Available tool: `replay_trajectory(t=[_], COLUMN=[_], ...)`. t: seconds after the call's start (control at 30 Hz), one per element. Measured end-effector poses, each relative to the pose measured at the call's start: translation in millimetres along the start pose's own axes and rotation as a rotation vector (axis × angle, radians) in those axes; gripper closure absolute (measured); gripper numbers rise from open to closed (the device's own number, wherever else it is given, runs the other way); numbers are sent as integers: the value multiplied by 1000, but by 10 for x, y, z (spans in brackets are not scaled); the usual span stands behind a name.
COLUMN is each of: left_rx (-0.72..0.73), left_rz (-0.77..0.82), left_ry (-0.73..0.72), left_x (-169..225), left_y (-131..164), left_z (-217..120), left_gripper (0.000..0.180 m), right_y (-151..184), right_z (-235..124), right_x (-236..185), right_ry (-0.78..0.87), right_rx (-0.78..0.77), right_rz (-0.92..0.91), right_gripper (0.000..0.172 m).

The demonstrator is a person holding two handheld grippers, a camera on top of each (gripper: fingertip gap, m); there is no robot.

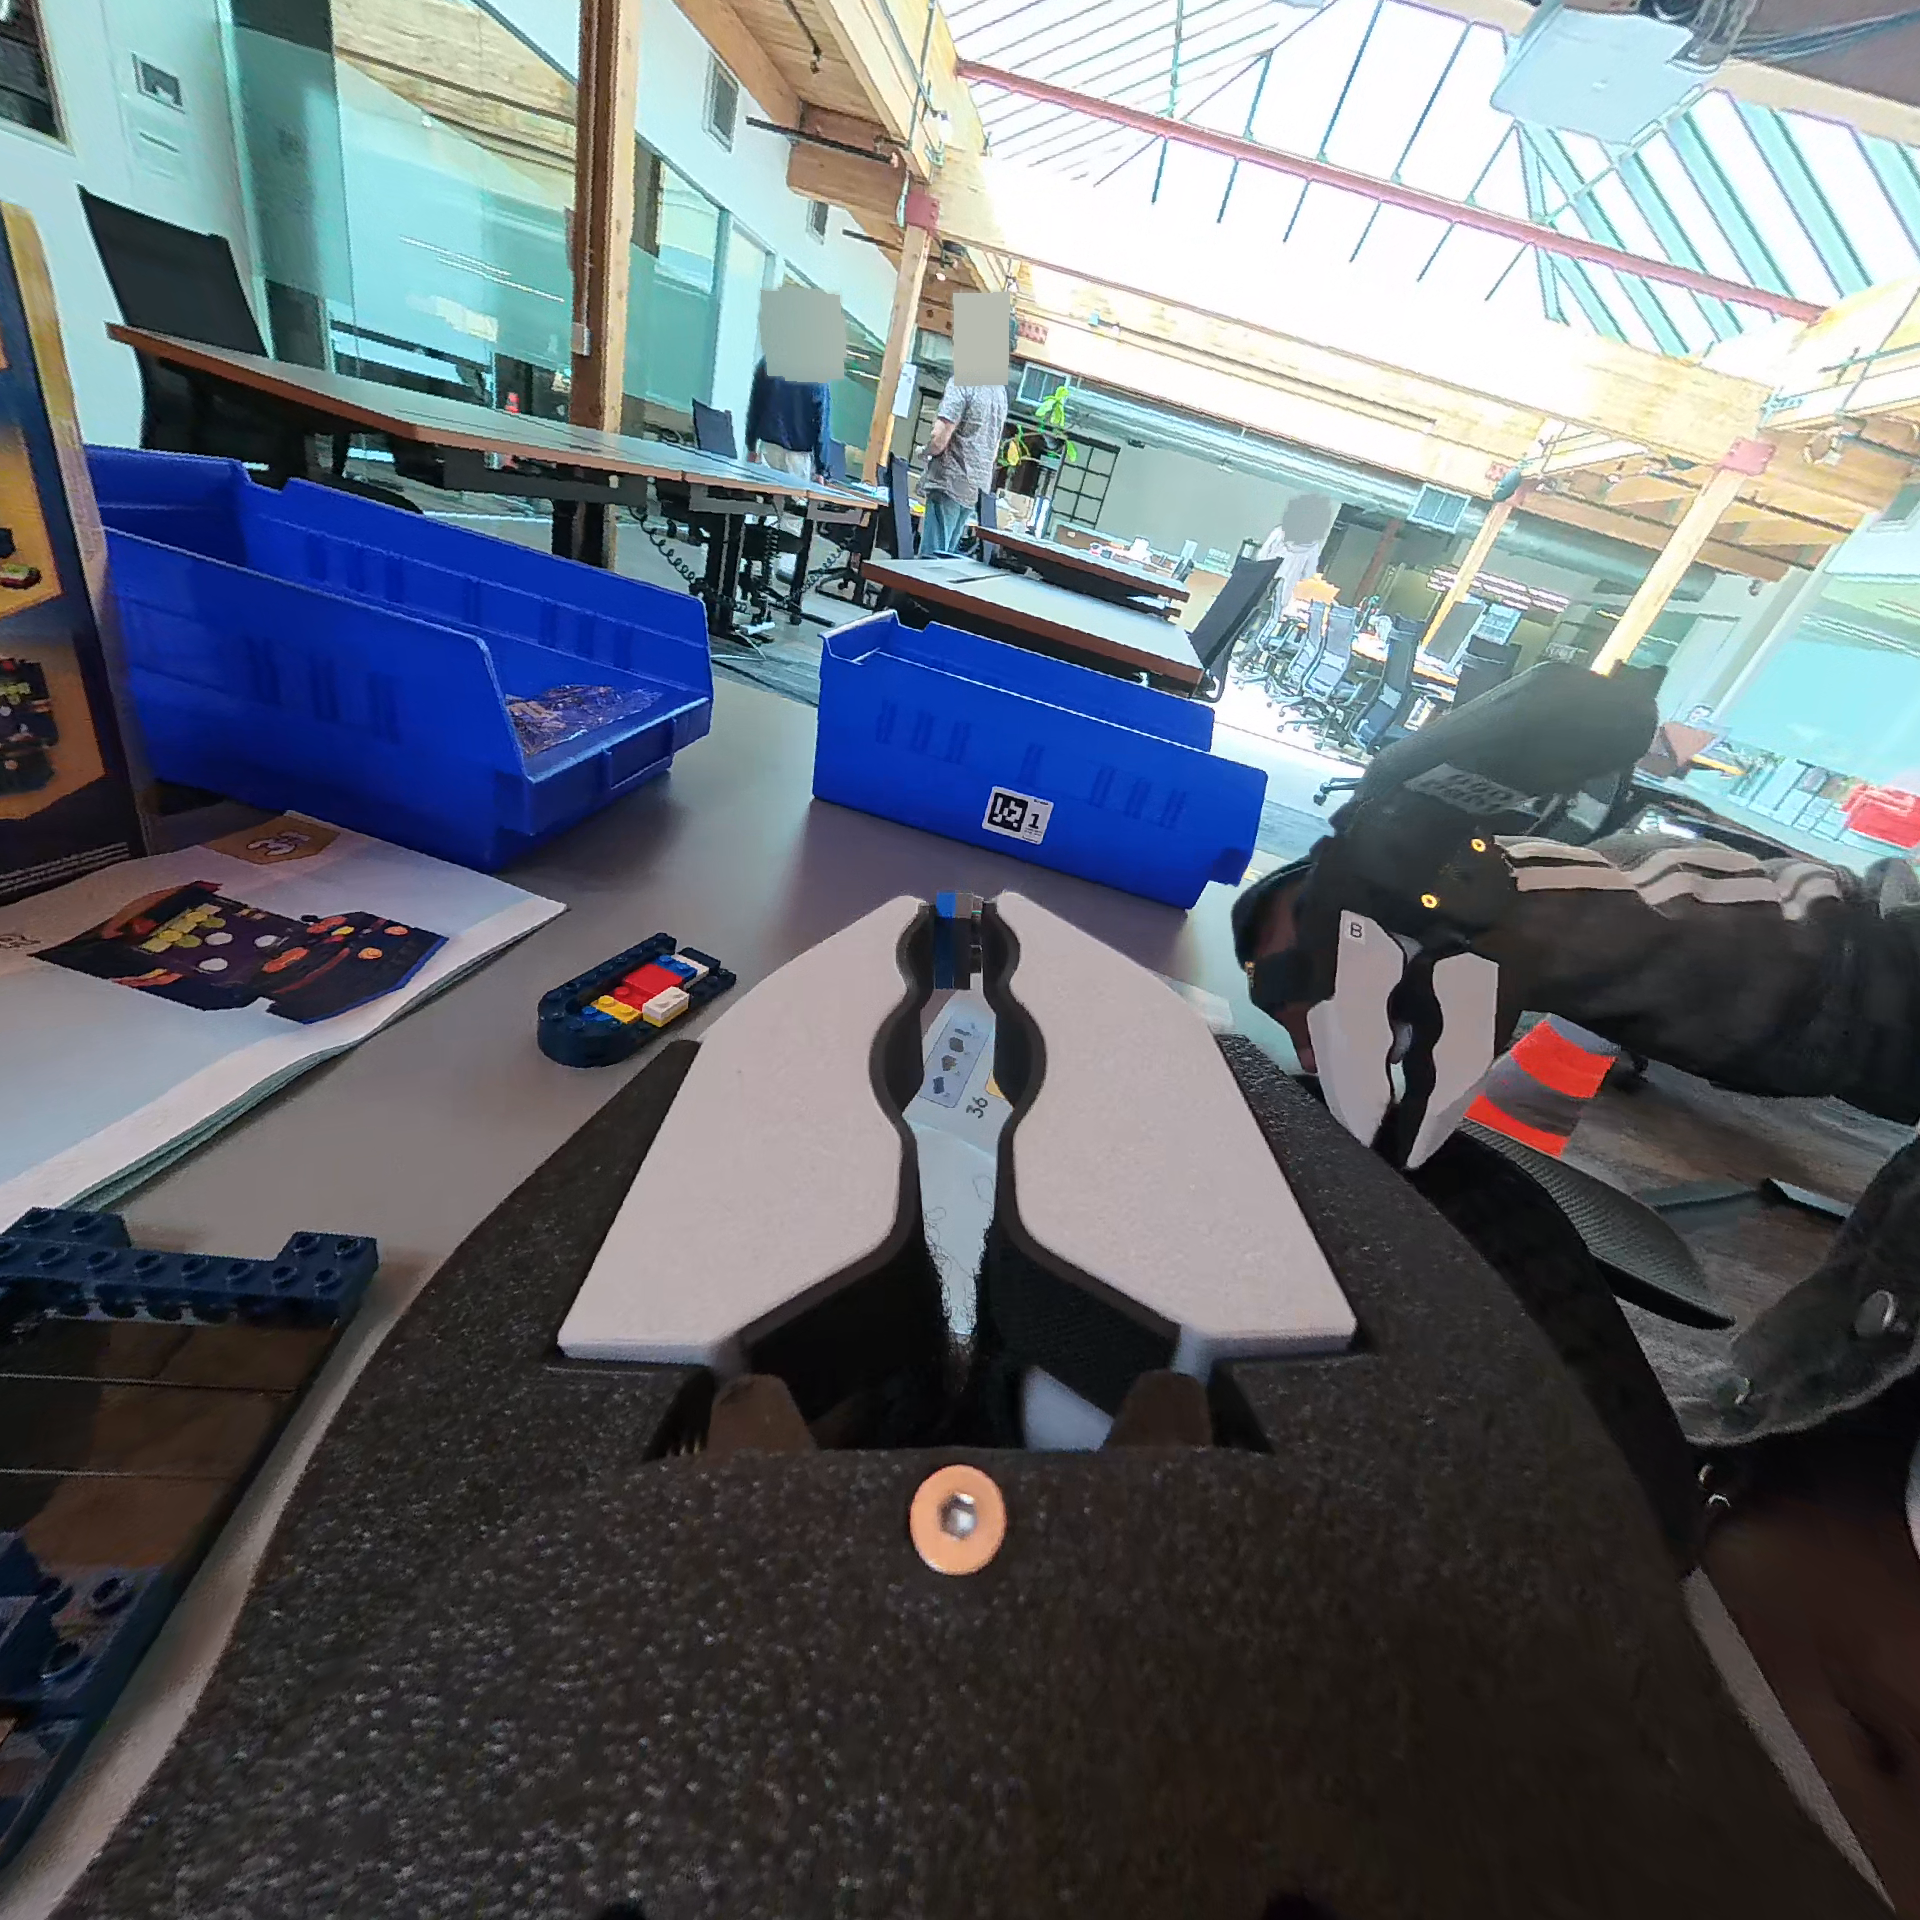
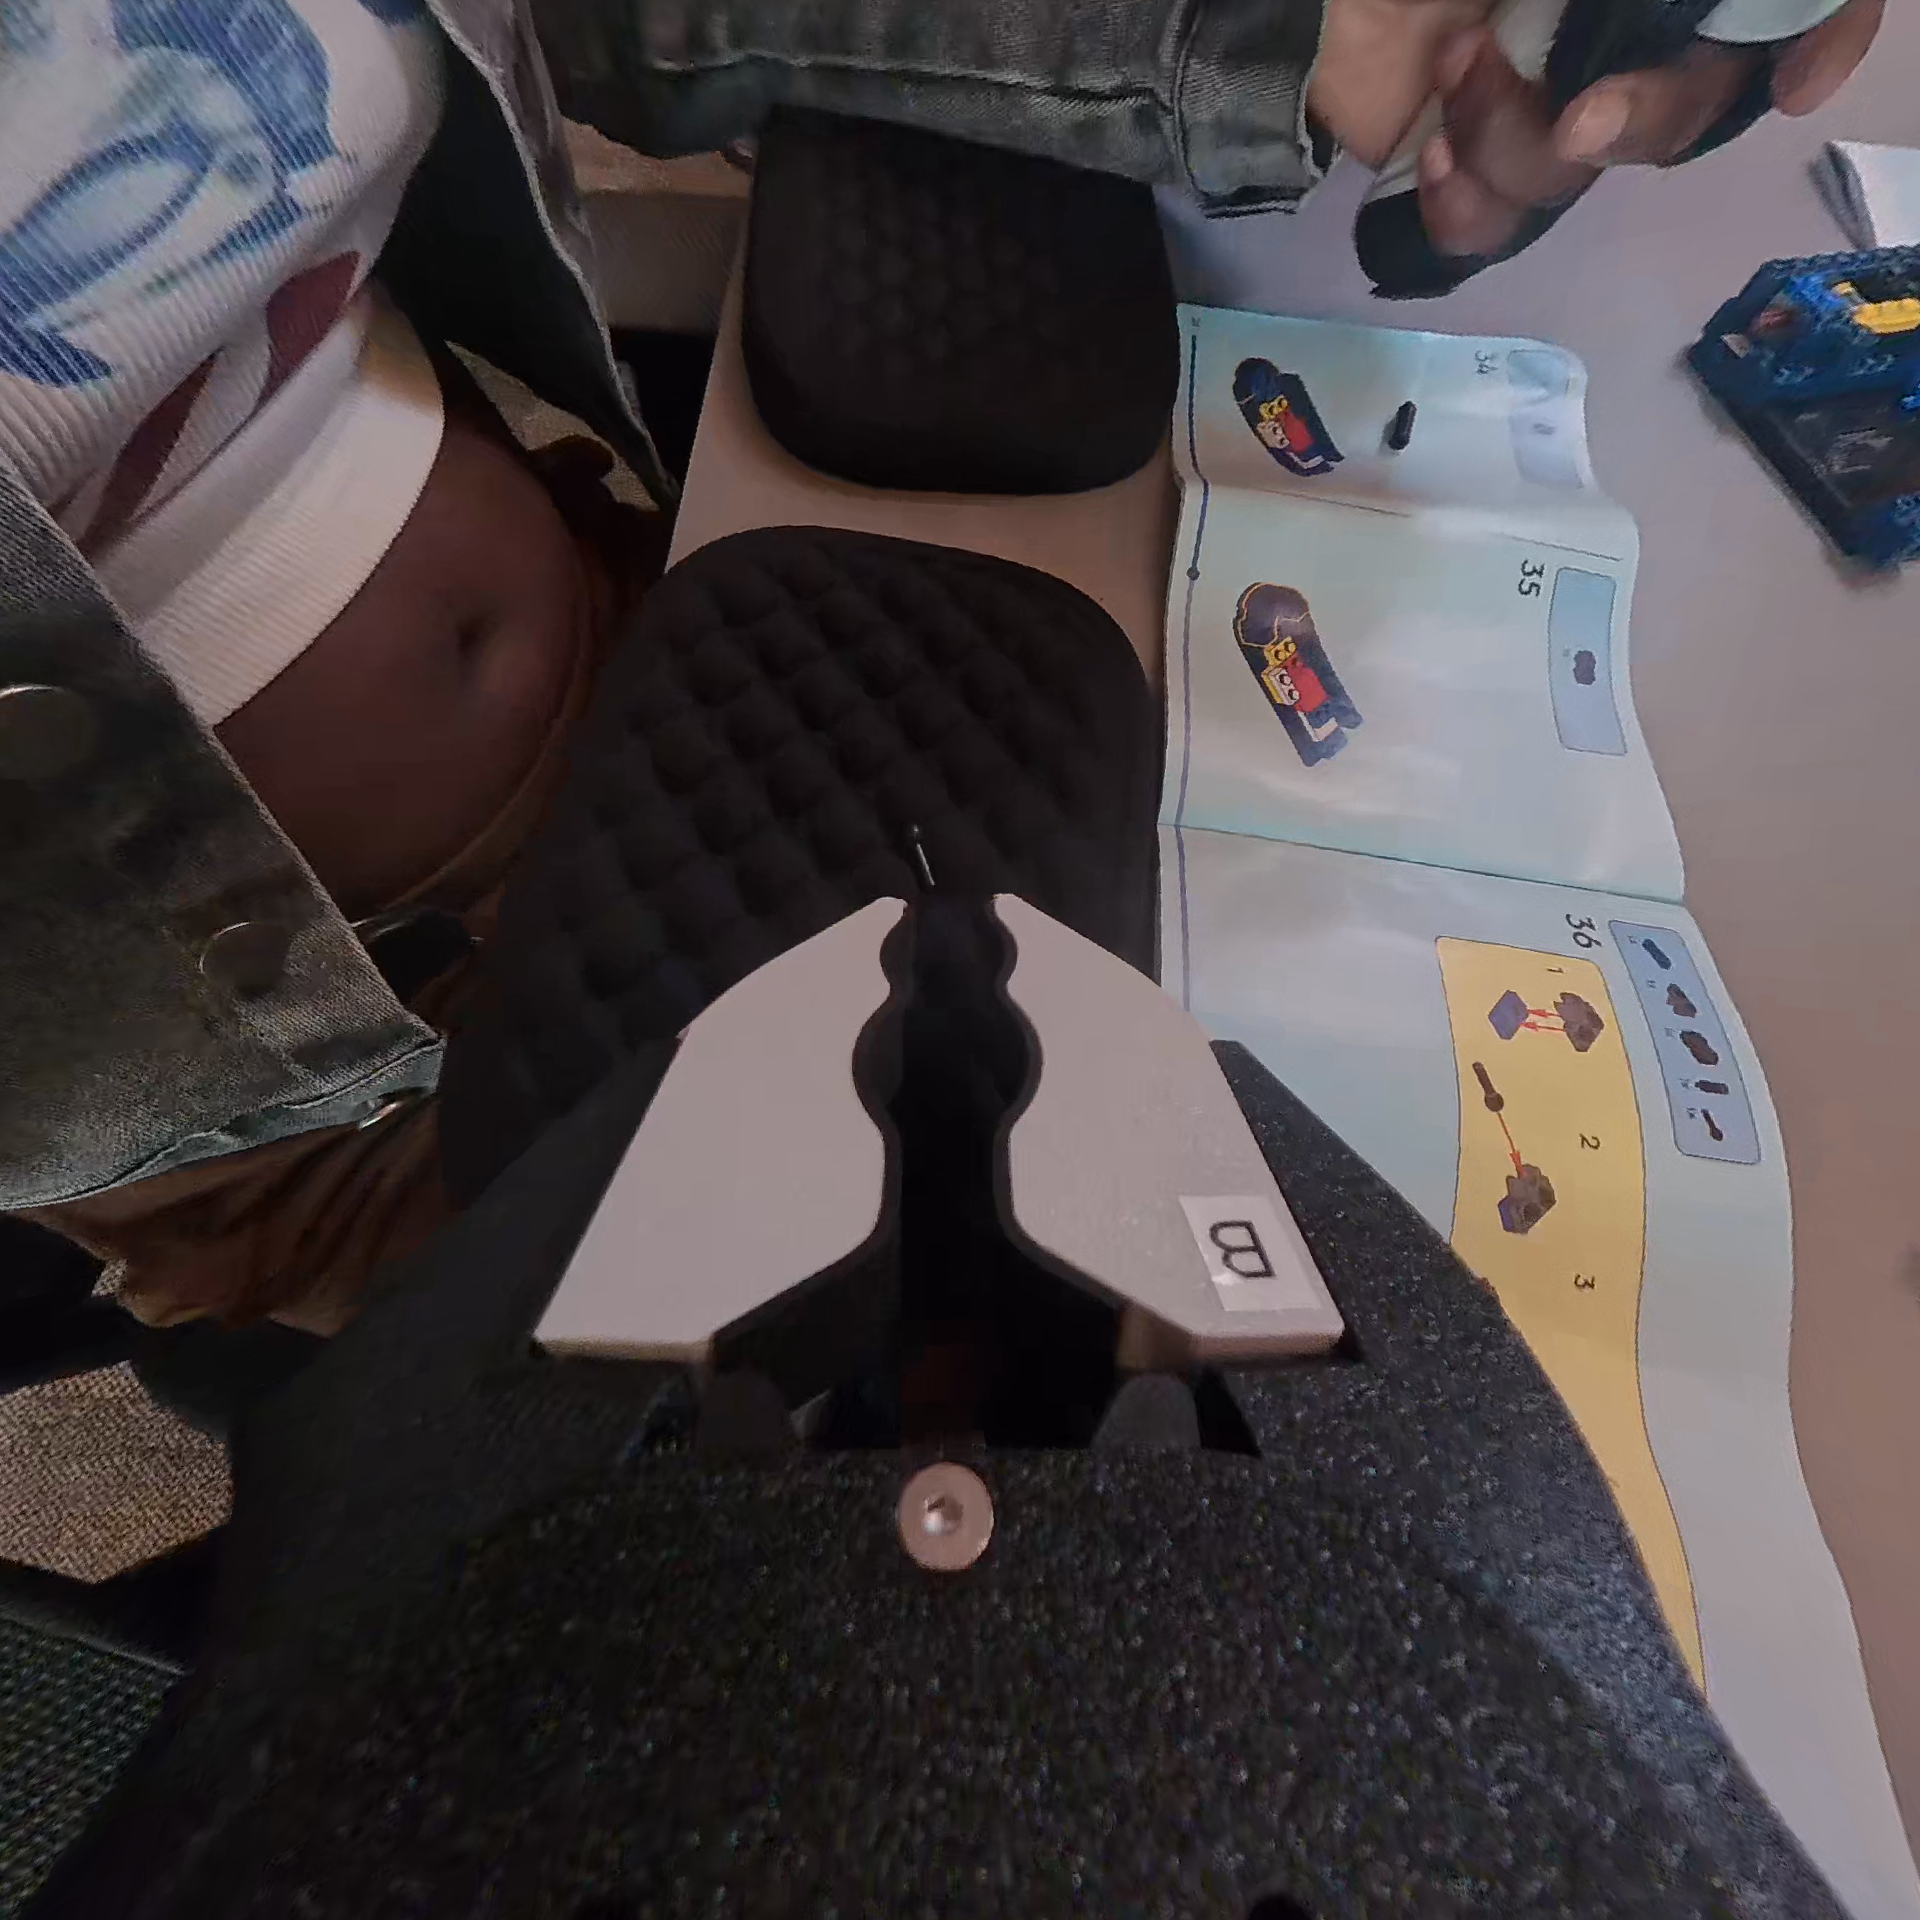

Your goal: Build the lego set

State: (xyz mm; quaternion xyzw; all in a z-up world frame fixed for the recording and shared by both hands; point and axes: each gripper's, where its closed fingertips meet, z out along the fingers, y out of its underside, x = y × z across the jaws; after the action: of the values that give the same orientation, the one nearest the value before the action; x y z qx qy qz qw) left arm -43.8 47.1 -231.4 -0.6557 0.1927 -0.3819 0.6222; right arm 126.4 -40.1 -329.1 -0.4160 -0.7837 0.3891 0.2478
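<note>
Blue and grey, a small brick stack [image 1: 951, 945] sits at frame centre above the table [image 1: 727, 831], pinched between the very tips of the nearly closed left tongs [image 1: 961, 920]; so shallow a hold looks easy to twist. The right tongs [image 2: 951, 914], narrowly parted over a black quilted cushion [image 2: 790, 727], show a thin dark pin [image 2: 920, 860] at their tips; I cannot tell whether it is gripped

The small blue and grey brick stack [image 1: 958, 940] is mostly hidden between the left gripper's fingertips [image 1: 883, 935]. Whether the thin dark pin [image 2: 921, 860] is gripped by the right gripper [image 2: 951, 909] cannot be told against the black padded armrest [image 2: 831, 748]. The dark blue brick build [image 1: 156, 1278] and the printed box [image 1: 42, 582] are cut off at the left edge. The bag [image 1: 577, 712] in the blue bin [image 1: 343, 665] is too blurred to read.
</note>
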Motion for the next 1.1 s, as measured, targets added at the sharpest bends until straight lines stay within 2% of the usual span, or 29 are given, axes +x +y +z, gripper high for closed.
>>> replay_trajectory(t=[0.27, 0.6, 0.83, 1.0, 1.1], left_rx=[-1, -29, -51, -106, -116], left_rz=[-10, -3, 12, 17, -33], left_ry=[6, 19, 35, 59, 99], left_x=[-12, 4, 55, 171, 341], left_y=[15, 81, 107, 142, 135], left_z=[-2, 33, 56, 89, 100], left_gripper=[172, 172, 173, 173, 173], right_y=[-17, 77, 83, 12, -118], right_z=[144, 231, 254, 198, 7], right_x=[-72, -74, -62, -11, 361], right_ry=[-139, -133, -104, 16, 328], right_rx=[14, -130, -151, -141, -148], right_rz=[-74, -216, -236, -227, -280], right_gripper=[163, 163, 167, 168, 169])
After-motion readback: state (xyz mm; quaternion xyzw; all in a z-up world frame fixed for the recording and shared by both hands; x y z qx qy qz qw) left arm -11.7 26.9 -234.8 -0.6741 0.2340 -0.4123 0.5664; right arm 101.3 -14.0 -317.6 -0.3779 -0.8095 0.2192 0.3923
